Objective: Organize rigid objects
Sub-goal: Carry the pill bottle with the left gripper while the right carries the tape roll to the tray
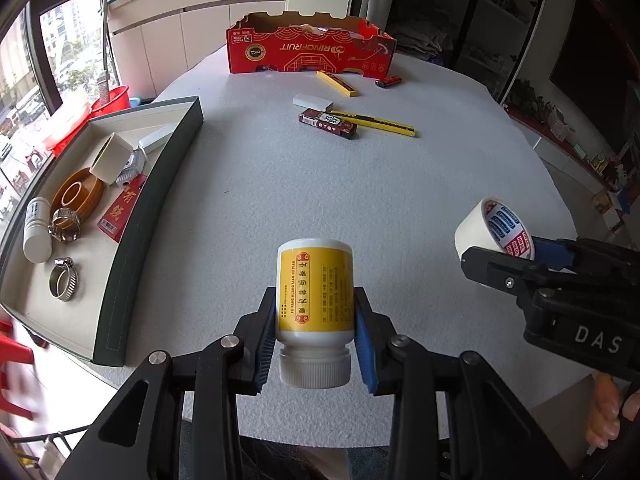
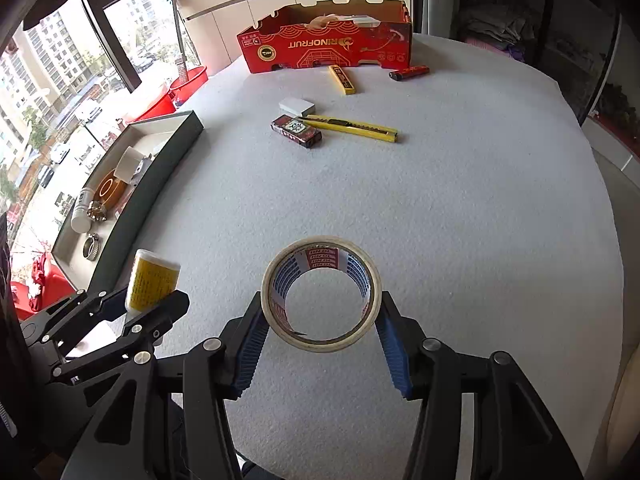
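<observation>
We've got the white pill bottle [image 1: 315, 300] with the yellow label clamped in our left gripper [image 1: 316, 336], cap end toward the camera, up off the grey table [image 1: 280, 200]. Our right gripper [image 2: 320, 332] is squeezing the roll of tape [image 2: 321, 294] by its outer rim, also in the air. The right wrist view looks straight through the roll's core, while the left view only catches it side-on at the far right. Off to the left sits the dark green tray [image 1: 120, 280]; the left view shows what's in it way better: two hose clamps [image 1: 63, 279], a brown tape roll [image 1: 78, 196], a white tube [image 1: 37, 230]. Further back on the table are a yellow utility knife [image 2: 352, 127], a small dark box [image 2: 297, 131], a lighter [image 2: 409, 72] and the red cardboard box [image 2: 328, 42]
</observation>
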`<state>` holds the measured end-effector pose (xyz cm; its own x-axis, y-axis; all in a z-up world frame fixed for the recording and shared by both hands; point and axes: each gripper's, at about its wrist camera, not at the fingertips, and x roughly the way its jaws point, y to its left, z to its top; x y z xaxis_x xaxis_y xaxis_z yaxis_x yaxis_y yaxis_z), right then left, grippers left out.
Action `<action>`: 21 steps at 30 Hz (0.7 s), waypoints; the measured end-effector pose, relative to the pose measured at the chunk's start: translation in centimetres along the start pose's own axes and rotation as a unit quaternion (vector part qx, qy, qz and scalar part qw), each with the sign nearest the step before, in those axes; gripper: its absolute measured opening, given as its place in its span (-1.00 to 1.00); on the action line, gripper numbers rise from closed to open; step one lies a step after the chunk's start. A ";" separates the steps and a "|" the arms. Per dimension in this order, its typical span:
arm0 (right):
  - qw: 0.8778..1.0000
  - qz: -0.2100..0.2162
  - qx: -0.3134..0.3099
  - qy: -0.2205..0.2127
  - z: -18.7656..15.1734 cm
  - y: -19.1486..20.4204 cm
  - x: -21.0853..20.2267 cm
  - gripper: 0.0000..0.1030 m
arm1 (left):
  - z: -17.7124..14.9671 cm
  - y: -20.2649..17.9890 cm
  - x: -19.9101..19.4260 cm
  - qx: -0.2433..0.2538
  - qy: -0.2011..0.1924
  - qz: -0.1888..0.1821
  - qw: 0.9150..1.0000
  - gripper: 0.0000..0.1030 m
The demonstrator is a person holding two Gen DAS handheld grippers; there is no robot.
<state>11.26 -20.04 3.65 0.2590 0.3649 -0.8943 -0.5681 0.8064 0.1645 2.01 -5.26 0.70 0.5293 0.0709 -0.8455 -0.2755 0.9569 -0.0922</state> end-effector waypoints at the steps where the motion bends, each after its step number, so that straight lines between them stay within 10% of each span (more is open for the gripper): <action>1: 1.000 0.003 0.000 0.002 -0.4 0.3 0.0 0.05 | -0.3 0.2 -0.2 -0.001 -0.002 0.001 1.000 -0.26; 21: 0.999 0.023 -0.035 0.029 -2.1 6.6 1.4 0.05 | -2.4 6.4 -2.9 -0.080 -0.045 0.019 0.996 -0.26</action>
<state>6.24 -15.17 2.62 0.1864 0.3706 -0.9099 -0.6315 0.7546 0.1780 -3.21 -0.02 1.33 0.5836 0.1378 -0.8002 -0.4176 0.8961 -0.1502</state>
